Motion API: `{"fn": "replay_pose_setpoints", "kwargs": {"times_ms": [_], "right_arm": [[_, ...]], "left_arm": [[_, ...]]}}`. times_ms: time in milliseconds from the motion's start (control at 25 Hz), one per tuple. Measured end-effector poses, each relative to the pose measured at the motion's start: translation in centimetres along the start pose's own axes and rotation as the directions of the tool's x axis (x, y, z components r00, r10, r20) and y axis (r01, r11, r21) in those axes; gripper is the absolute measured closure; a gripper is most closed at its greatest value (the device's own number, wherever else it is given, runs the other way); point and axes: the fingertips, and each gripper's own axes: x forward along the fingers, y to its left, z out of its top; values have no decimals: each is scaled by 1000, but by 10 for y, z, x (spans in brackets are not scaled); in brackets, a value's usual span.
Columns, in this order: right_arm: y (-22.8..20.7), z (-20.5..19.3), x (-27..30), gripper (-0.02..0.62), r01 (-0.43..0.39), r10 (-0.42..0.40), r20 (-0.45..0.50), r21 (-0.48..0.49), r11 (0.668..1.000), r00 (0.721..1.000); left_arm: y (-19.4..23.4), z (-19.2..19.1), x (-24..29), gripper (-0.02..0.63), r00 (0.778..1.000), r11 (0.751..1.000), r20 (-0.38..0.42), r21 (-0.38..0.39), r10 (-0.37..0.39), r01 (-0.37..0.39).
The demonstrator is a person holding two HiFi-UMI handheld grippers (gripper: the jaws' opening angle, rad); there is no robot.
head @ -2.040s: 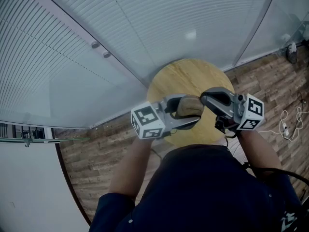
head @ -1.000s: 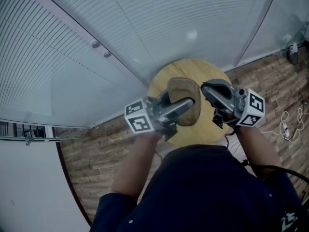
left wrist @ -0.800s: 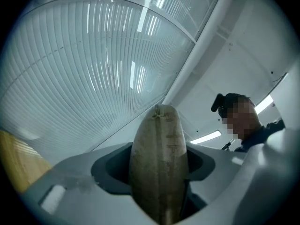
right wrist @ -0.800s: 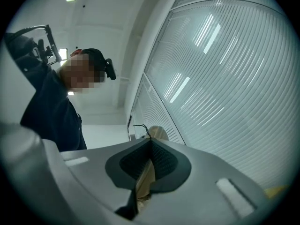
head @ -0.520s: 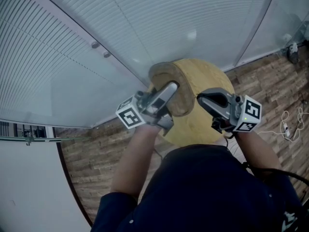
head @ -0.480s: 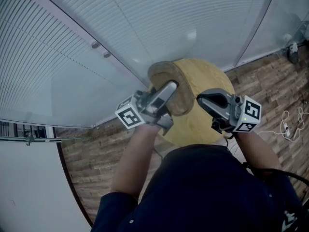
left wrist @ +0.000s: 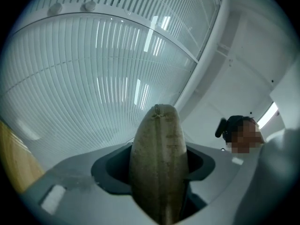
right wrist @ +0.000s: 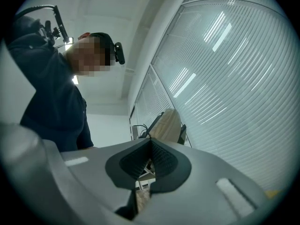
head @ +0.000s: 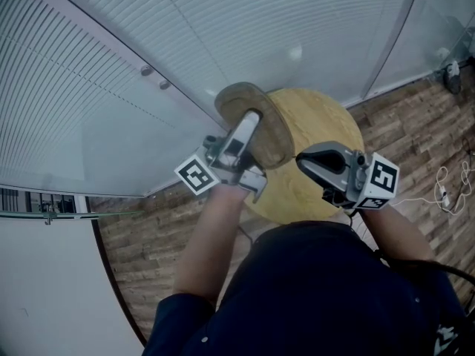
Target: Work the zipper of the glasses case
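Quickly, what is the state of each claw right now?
Left claw: closed on the glasses case.
Right claw: closed, holding nothing.

One tan glasses case (head: 273, 136). Two claws: the left claw (head: 251, 121) and the right claw (head: 301, 160). Two marker cubes (head: 194, 175), one on each claw. One round wooden desk (head: 319, 117). Two small round fittings (head: 146, 70) on the glass wall (head: 89, 117). One person (head: 312, 288) in a dark top.

Round wooden table (head: 319, 124), plank floor (head: 415, 117), white slatted blinds (head: 223, 21), perhaps behind glass
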Motion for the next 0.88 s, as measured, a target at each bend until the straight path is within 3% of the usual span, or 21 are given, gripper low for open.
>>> {"fn": "replay_pose_setpoints", "kwargs": {"times_ms": [480, 720, 880], "right_arm": [[-4, -15, 12, 588, -10, 5, -64, -73, 997, 998], [-3, -22, 20, 588, -1, -4, -53, -94, 996, 999], [-4, -23, 22, 588, 22, -26, -41, -97, 995, 999]], "left_arm": [[18, 6, 18, 307, 995, 995, 95, -98, 26, -17], [25, 11, 8, 308, 981, 987, 188, -156, 55, -26], [26, 13, 7, 308, 979, 990, 192, -137, 64, -38]]}}
